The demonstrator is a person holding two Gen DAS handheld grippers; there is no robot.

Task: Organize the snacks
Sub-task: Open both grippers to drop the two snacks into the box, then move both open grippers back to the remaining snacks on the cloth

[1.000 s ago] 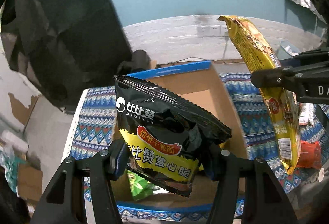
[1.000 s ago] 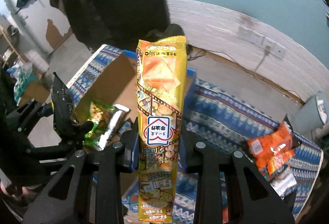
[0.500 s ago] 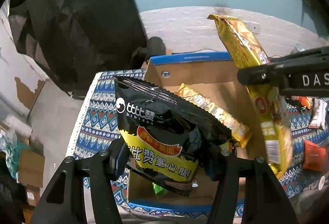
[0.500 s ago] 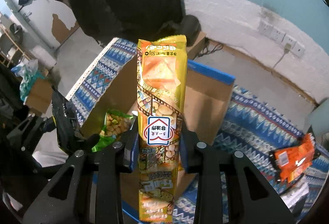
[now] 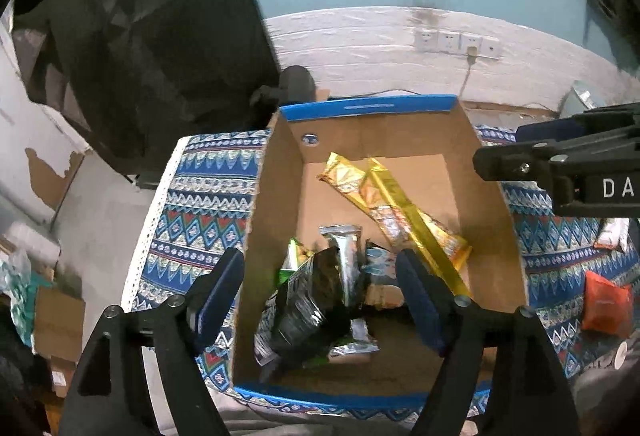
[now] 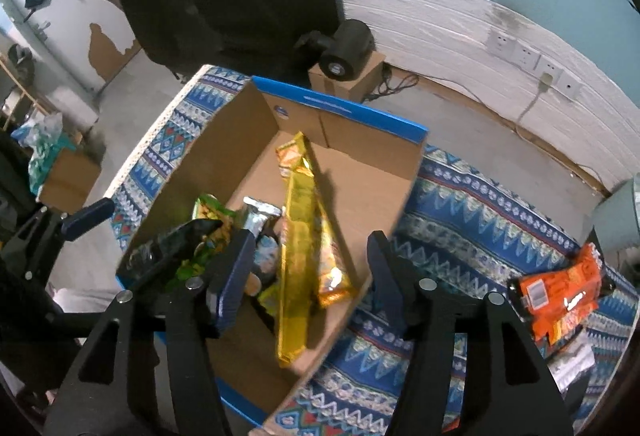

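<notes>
Both tools, left [image 5: 320, 300] and right [image 6: 308, 276], gaped wide over the box [image 5: 368, 108]; orange packets [image 6: 560, 296] remained on the table [image 6: 472, 204].

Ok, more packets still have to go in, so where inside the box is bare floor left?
In the cardboard box, bare floor shows at the far right, between the long gold packets and the right wall, and in the near right corner. The near left is crowded: the black bag, a silver packet and green packets pile there.

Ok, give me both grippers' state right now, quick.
Left gripper: open, holding nothing, above the cardboard box.
Right gripper: open, holding nothing.
</notes>
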